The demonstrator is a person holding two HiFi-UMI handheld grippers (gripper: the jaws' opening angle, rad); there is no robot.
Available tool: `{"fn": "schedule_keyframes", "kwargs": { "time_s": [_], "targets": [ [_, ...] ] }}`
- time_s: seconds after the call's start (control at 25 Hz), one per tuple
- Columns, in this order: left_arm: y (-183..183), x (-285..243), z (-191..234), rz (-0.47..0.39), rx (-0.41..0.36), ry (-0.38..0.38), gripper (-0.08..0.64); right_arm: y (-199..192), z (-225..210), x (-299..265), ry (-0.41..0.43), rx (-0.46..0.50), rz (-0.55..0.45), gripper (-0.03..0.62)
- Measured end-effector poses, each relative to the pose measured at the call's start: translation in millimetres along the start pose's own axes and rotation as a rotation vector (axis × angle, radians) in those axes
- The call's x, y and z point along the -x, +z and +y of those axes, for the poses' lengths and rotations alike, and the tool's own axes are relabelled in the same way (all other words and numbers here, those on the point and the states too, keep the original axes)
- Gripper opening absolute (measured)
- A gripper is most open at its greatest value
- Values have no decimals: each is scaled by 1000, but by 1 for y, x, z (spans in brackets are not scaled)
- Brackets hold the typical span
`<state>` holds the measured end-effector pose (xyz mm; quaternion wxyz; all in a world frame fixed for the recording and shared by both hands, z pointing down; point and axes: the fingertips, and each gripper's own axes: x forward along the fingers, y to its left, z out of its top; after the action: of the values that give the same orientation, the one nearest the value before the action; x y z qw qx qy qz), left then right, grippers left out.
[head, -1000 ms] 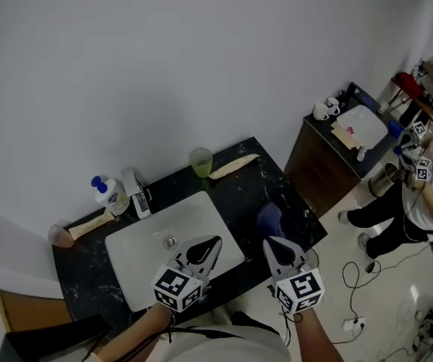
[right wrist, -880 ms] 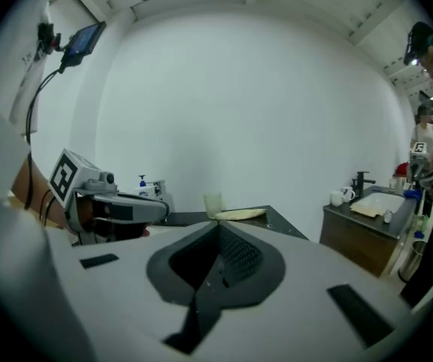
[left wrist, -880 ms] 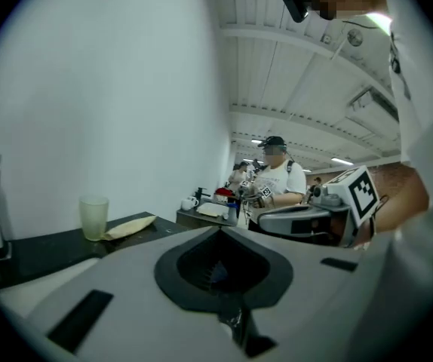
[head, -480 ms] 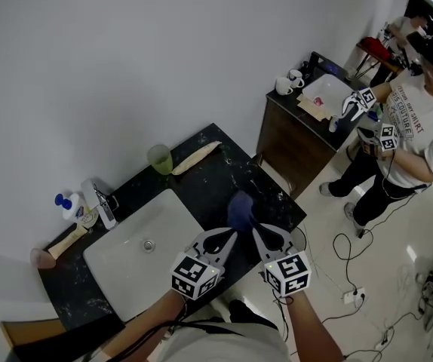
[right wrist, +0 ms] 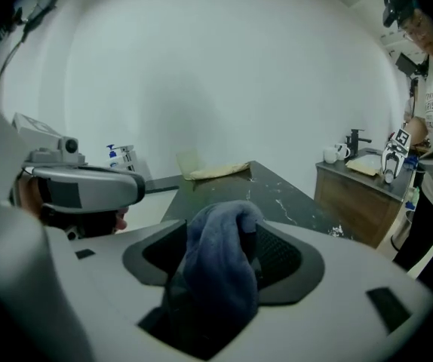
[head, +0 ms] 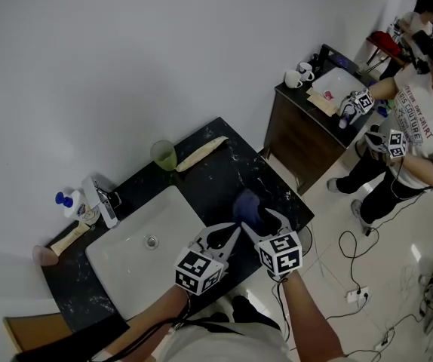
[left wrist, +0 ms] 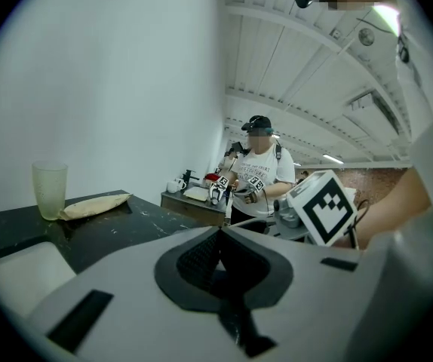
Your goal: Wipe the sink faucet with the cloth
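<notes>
A chrome faucet stands behind the white sink, far to the left of both grippers. The blue cloth lies bunched on the black counter's right front. My right gripper is down at the cloth. Its jaws have just been opening, and the cloth stands between the pads with mesh showing on either side. Beside it, my left gripper hangs over the counter's front, shut and empty, tips together.
A soap bottle stands left of the faucet. At the counter's back are a green cup and a beige roll. To the right stand a dark cabinet and a person with their own grippers; cables lie on the floor.
Both grippers have shifted right from over the sink to the cloth. The right one has sunk onto the cloth and its jaws have spread around it.
</notes>
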<state>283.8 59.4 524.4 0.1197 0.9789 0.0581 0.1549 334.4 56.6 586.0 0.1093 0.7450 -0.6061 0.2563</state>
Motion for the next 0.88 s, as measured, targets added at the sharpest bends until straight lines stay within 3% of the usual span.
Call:
{"fn": "schedule_keyframes", "kwargs": {
  "time_s": [0.28, 0.48, 0.52, 0.56, 0.88],
  "targets": [
    [0, 2, 8, -3, 7, 21, 2, -2, -3, -16, 3, 0, 40, 270],
    [1, 5, 13, -6, 10, 34, 2, -13, -5, -33, -4, 40, 136, 267],
    [2, 6, 13, -7, 10, 36, 2, -13, -6, -33, -14, 59, 145, 162],
    [2, 7, 14, -9, 10, 40, 2, -12, -7, -33, -20, 73, 147, 97],
    [11, 26, 24, -39, 10, 94, 2, 4, 2, -25, 7, 102, 103, 84]
  ]
}}
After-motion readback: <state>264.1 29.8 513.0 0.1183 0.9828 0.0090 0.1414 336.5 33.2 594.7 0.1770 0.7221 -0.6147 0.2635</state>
